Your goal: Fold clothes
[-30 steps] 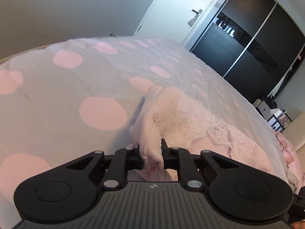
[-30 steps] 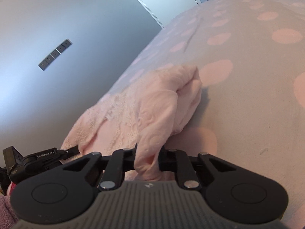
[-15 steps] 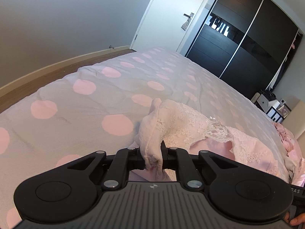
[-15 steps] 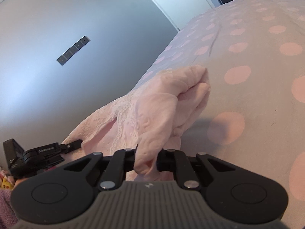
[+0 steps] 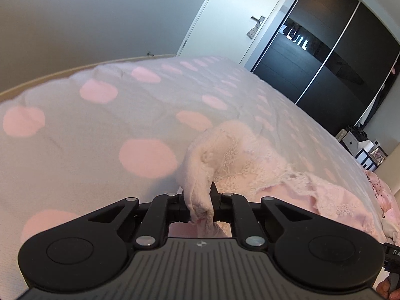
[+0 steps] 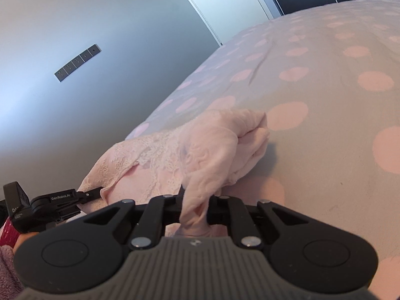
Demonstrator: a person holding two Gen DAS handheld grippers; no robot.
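Right up close, the left hand-held gripper (image 5: 201, 203) is clamped on a bunched edge of the pink garment (image 5: 240, 157), cloth squeezed between its fingers and spilling out below. Same story on the other side: the right hand-held gripper (image 6: 195, 208) is pinched tight on another gathered edge of that garment (image 6: 212, 147). Two grips on one piece, set apart — to my eye that is how you carry an edge over for a fold, or pull the cloth flat before one. Which of the two, the views don't settle.

Just past the fingers, the garment rests on the bed (image 5: 75, 150), a lace panel (image 5: 250, 155) on top and plain knit rolled over at the far end. From the right wrist view the left hand-held gripper (image 6: 62, 197) pokes in at the near left, touching the lace hem.

What's hidden? Plenty — the garment's full outline is cut off by both gripper bodies, so what kind of garment it is stays unclear. More pink cloth (image 5: 382, 192) lies at the bed's right edge, too small to identify. Far back: a white door (image 5: 240, 20) and a dark sliding wardrobe (image 5: 337, 57).
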